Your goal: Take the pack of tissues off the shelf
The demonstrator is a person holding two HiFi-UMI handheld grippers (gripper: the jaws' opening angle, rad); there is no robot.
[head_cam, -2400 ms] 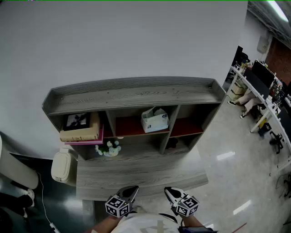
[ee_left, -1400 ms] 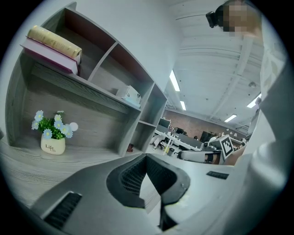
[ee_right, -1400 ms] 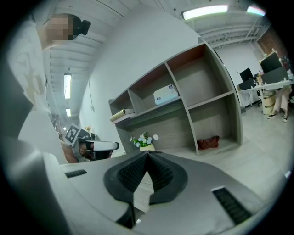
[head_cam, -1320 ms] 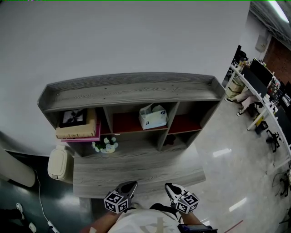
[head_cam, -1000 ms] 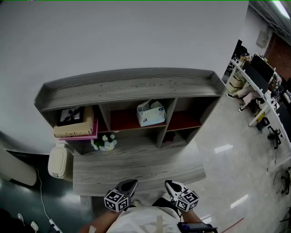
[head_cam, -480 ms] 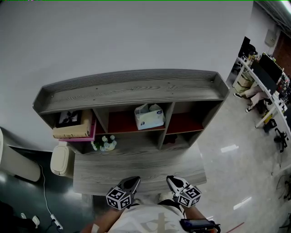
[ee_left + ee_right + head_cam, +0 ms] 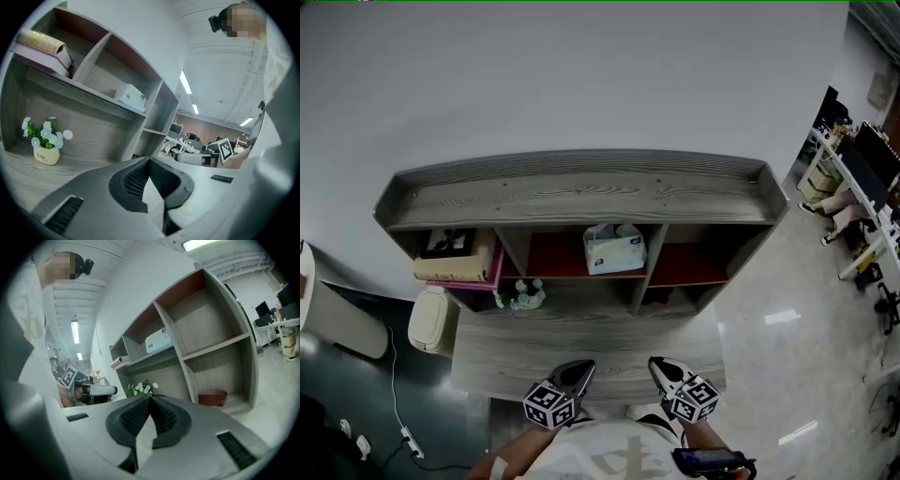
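Note:
The white pack of tissues sits in the middle upper compartment of a grey wooden shelf unit. It also shows in the left gripper view as the tissue pack and in the right gripper view as the tissue pack. My left gripper and right gripper hang side by side close to my body, over the near edge of the low ledge. Both are shut and hold nothing. They are well short of the tissues.
Stacked books fill the upper left compartment. A small pot of flowers stands below them. A dark red box lies in the lower right compartment. A cream bin stands left of the shelf; desks line the far right.
The view has shifted so the shelf sits a little more to the right and lower in the frame. Both grippers have edged forward toward the ledge, still shut.

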